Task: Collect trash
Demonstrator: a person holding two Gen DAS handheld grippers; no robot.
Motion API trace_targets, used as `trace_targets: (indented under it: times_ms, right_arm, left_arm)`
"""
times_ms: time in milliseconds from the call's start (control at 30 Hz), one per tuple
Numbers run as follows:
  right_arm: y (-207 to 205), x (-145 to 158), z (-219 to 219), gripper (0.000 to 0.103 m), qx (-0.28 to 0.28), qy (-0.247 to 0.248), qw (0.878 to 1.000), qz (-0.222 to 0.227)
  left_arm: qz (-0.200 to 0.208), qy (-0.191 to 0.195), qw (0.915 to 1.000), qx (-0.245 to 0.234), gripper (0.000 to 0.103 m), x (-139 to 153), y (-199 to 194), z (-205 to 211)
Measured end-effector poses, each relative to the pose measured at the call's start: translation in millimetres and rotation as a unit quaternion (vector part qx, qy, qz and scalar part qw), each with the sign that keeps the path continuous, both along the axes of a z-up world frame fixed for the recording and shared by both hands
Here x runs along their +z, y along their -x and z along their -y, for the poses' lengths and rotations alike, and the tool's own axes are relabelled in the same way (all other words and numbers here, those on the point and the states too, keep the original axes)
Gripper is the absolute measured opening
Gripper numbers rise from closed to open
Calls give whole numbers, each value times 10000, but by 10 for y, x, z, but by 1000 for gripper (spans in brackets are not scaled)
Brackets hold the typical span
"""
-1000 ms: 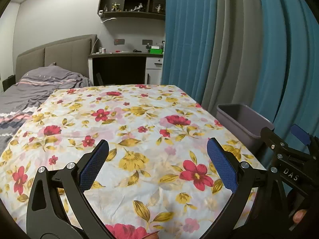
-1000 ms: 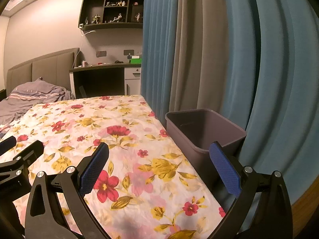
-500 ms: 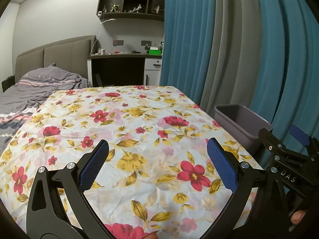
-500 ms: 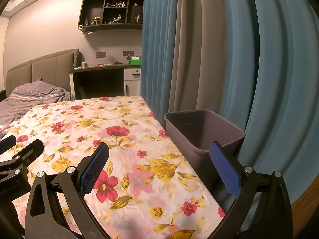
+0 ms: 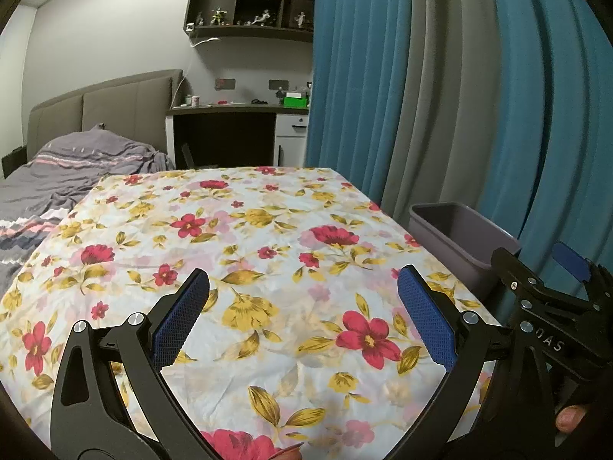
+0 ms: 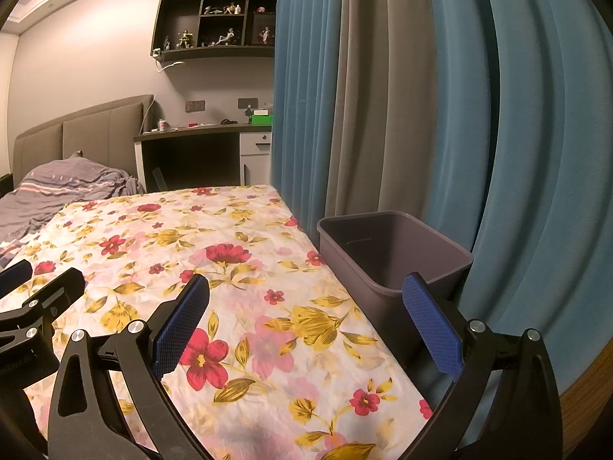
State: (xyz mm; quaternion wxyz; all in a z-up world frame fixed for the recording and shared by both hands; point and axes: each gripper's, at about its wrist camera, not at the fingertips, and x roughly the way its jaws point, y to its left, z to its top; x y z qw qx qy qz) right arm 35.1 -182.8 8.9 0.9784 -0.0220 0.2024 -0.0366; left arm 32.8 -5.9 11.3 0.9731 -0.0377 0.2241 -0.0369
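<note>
A grey-purple plastic bin (image 6: 387, 260) stands at the right edge of the table with the floral cloth (image 6: 245, 268); its inside looks empty. In the left wrist view the same bin (image 5: 459, 237) sits at the right. My left gripper (image 5: 302, 306) hangs open above the cloth with nothing between its blue pads. My right gripper (image 6: 304, 310) is open too, its right finger in front of the bin's near wall. No trash shows on the cloth in either view. The right gripper (image 5: 551, 291) appears at the right edge of the left wrist view.
Teal and grey curtains (image 6: 421, 115) hang close behind the bin. A bed with a grey duvet (image 5: 76, 168) lies to the left. A dark desk (image 5: 226, 134) and wall shelves with figurines (image 5: 253, 4) stand at the back. A fingertip (image 5: 571, 418) shows at the lower right.
Both views have tilted up slightly, so the table and bin sit a little lower and farther in the frame. Both grippers stay open and hold nothing.
</note>
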Motion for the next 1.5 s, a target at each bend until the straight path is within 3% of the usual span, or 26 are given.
trace_targets:
  times_ms: [1500]
  right_arm:
    - [-7,18,5,97,12,-44,10000,17]
  left_arm:
    - [13,-1,10000,-33,97,27,0,49]
